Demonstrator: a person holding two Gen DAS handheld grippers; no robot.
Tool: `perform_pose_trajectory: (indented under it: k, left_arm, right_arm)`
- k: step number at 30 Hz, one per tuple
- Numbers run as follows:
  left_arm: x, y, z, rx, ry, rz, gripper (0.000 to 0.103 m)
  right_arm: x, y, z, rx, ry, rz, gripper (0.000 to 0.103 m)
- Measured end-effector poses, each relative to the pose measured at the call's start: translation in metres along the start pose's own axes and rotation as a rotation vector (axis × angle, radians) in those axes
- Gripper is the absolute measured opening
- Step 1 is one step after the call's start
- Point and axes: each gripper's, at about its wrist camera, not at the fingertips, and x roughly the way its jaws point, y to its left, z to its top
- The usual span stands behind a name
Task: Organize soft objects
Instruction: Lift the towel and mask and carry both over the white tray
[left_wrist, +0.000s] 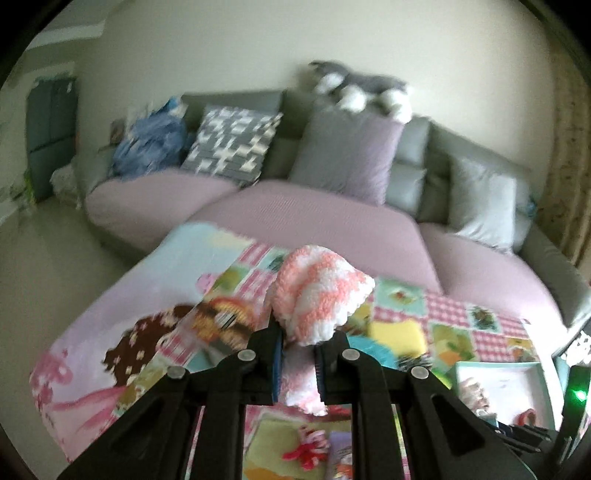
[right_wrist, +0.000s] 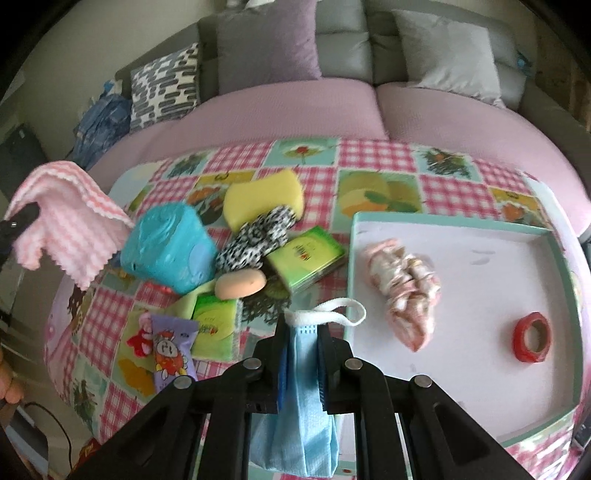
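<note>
While my right gripper (right_wrist: 303, 332) clamps a blue face mask (right_wrist: 299, 410) beside the white tray (right_wrist: 458, 223), my left gripper (left_wrist: 298, 343) grips a pink-and-white fluffy cloth (left_wrist: 317, 295) above the checked tablecloth (right_wrist: 376, 155). Next, I judge, both must release over the tray; beyond, tissue packs' (right_wrist: 306, 258) print is unreadable.

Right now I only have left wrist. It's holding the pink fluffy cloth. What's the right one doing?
Observer: The right gripper is shut on a blue face mask.
Operator: What's in the tray?
Observer: The tray holds a crumpled pink cloth and a red tape roll.
Operator: What's left on the table?
Observer: A yellow sponge, a teal pack, and a black-and-white fuzzy item, among others.
</note>
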Motion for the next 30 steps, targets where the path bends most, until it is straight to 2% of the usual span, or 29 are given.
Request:
perform_pose_trajectory:
  k: [4, 11, 15, 24, 27, 30]
  left_arm:
    - [-0.019, -0.029, 0.003, 0.055, -0.063, -0.083, 0.015]
    - [-0.043, -0.084, -0.002, 0.165, -0.108, -0.27, 0.015]
    - [-0.043, -0.117, -0.011, 0.21, -0.069, -0.386, 0.015]
    - [-0.045, -0.191, -0.045, 0.34, 0.036, -0.557, 0.015]
    - [-0.041, -0.213, -0.06, 0.384, 0.087, -0.592, 0.015]
    - [-0.03, -0.229, -0.076, 0.43, 0.137, -0.582, 0.015]
  right_arm:
    - [-0.016, -0.013, 0.003, 0.034, -0.046, -0.021, 0.013]
    - [-0.043, -0.046, 0.006, 0.103, -0.112, -0.098, 0.013]
    - [-0.053, -0.074, 0.003, 0.167, -0.127, -0.148, 0.013]
    - [-0.074, -0.141, -0.013, 0.326, -0.152, -0.252, 0.013]
    - [-0.078, -0.16, -0.02, 0.375, -0.153, -0.286, 0.013]
    - [-0.082, -0.176, -0.027, 0.417, -0.149, -0.307, 0.014]
